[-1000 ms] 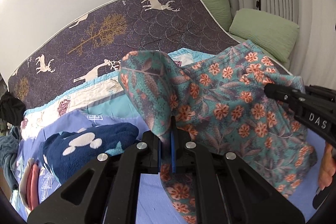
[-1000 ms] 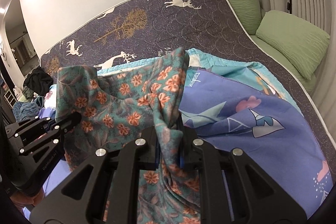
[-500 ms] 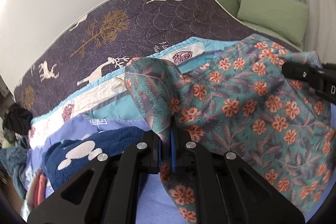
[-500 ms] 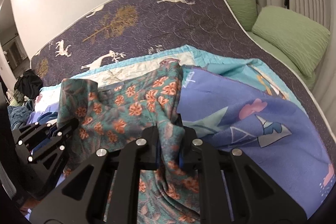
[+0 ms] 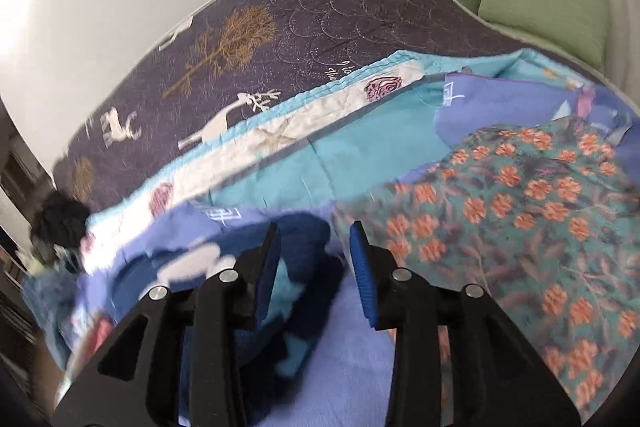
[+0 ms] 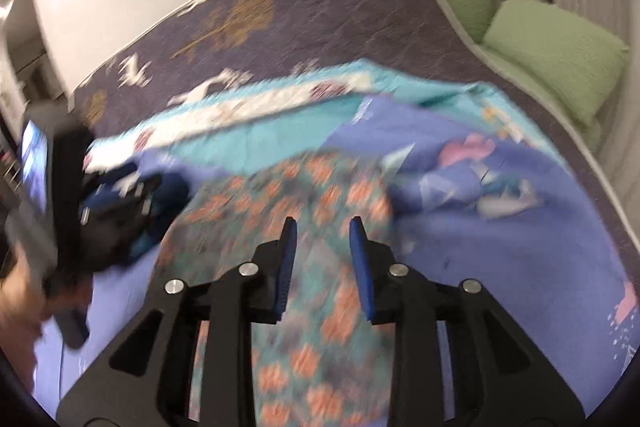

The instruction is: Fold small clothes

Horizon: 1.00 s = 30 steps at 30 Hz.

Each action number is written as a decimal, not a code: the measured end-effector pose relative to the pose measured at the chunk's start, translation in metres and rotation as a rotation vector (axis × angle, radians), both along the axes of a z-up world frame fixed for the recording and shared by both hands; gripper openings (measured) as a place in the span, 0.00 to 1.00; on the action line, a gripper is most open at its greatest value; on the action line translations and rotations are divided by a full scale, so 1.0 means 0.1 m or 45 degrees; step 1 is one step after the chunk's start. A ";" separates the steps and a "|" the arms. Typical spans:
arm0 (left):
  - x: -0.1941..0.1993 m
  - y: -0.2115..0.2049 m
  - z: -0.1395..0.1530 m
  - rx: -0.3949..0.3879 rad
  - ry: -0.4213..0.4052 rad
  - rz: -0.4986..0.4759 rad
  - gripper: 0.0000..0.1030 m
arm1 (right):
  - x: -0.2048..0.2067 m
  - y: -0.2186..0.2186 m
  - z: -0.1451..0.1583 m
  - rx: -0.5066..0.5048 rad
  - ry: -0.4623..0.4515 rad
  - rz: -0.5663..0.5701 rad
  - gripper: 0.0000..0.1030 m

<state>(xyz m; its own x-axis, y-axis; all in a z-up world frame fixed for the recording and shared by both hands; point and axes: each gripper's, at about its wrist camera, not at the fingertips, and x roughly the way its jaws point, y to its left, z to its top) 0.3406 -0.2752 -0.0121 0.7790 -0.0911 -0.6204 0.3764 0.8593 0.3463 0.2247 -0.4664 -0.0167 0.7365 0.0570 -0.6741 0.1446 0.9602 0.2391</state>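
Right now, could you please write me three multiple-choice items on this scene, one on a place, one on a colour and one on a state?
1. Where does the floral garment lie in the left wrist view?
A. Right of the left gripper, on the blue blanket
B. On the green pillow
C. Clamped in the left gripper

2. What colour are the garment's flowers?
A. Yellow
B. Orange
C. White

3. How does the right gripper stand?
A. Shut on the garment
B. Shut on nothing
C. Open

Answers: 1 A, since the cloth spreads on the blanket beside the fingers; 2 B, since orange blooms dot the teal cloth; 3 C, since a clear gap shows between its blue pads, with the garment beneath.
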 end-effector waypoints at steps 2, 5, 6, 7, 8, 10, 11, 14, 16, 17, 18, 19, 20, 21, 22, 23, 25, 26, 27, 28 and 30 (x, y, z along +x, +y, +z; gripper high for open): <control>-0.19 0.08 0.03 -0.075 0.026 -0.063 0.35 | -0.05 0.05 -0.12 0.012 0.062 0.034 0.22; -0.51 0.06 -0.08 -0.124 0.098 -0.194 0.35 | -0.08 0.08 -0.35 -0.041 0.143 0.019 0.19; -0.61 0.02 -0.21 -0.079 0.122 -0.226 0.35 | -0.09 0.08 -0.41 -0.056 0.137 0.019 0.19; -0.69 -0.04 -0.36 -0.003 0.135 -0.248 0.35 | -0.09 0.10 -0.43 -0.068 0.129 0.018 0.19; -0.74 -0.08 -0.47 0.054 0.112 -0.252 0.35 | -0.09 0.11 -0.43 -0.074 0.131 0.013 0.20; -0.90 -0.14 -0.51 0.125 -0.001 -0.250 0.35 | -0.07 0.14 -0.42 -0.070 0.159 -0.010 0.20; -0.93 -0.14 -0.46 0.111 0.016 -0.250 0.35 | -0.08 0.16 -0.40 -0.073 0.173 -0.025 0.21; -1.12 0.00 -0.17 -0.071 0.087 -0.276 0.42 | -0.20 0.20 -0.29 -0.098 0.192 -0.062 0.25; -1.33 0.12 0.01 -0.152 0.063 -0.283 0.54 | -0.41 0.25 -0.13 -0.104 0.150 -0.088 0.27; -1.46 0.18 0.10 -0.187 0.057 -0.286 0.61 | -0.55 0.28 -0.04 -0.121 0.117 -0.095 0.27; -1.61 0.26 0.20 -0.235 0.048 -0.297 0.64 | -0.72 0.33 0.08 -0.143 0.073 -0.095 0.32; -1.73 0.32 0.27 -0.266 0.036 -0.299 0.69 | -0.87 0.38 0.17 -0.159 0.034 -0.098 0.41; -1.85 0.37 0.33 -0.290 0.019 -0.294 0.75 | -1.09 0.45 0.28 -0.177 -0.021 -0.109 0.46; -2.03 0.45 0.41 -0.318 -0.003 -0.286 0.79 | -1.22 0.50 0.35 -0.191 -0.051 -0.117 0.51; -2.15 0.48 0.45 -0.329 -0.009 -0.287 0.87 | -1.37 0.56 0.43 -0.214 -0.083 -0.130 0.54; -2.30 0.55 0.51 -0.351 -0.015 -0.290 0.90 | -1.57 0.65 0.51 -0.251 -0.115 -0.146 0.57; -2.50 0.63 0.60 -0.379 -0.030 -0.283 0.94 | -1.80 0.77 0.60 -0.300 -0.142 -0.161 0.63; -2.60 0.66 0.64 -0.385 -0.036 -0.274 0.98 | -1.91 0.82 0.63 -0.323 -0.155 -0.162 0.64; -2.73 0.70 0.68 -0.385 -0.050 -0.266 0.98 | -2.05 0.90 0.69 -0.360 -0.166 -0.168 0.65; -2.83 0.72 0.72 -0.376 -0.067 -0.256 0.98 | -2.16 0.96 0.72 -0.390 -0.168 -0.175 0.66; -3.00 0.78 0.77 -0.352 -0.102 -0.235 0.98 | -2.36 1.07 0.79 -0.413 -0.166 -0.176 0.69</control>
<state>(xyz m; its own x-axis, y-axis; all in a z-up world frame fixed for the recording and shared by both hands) 0.0411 -0.1974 0.0651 0.7786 -0.3917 -0.4902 0.5157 0.8445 0.1443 -0.0112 -0.3592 0.0619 0.8030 -0.2498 -0.5412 0.2664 0.9626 -0.0490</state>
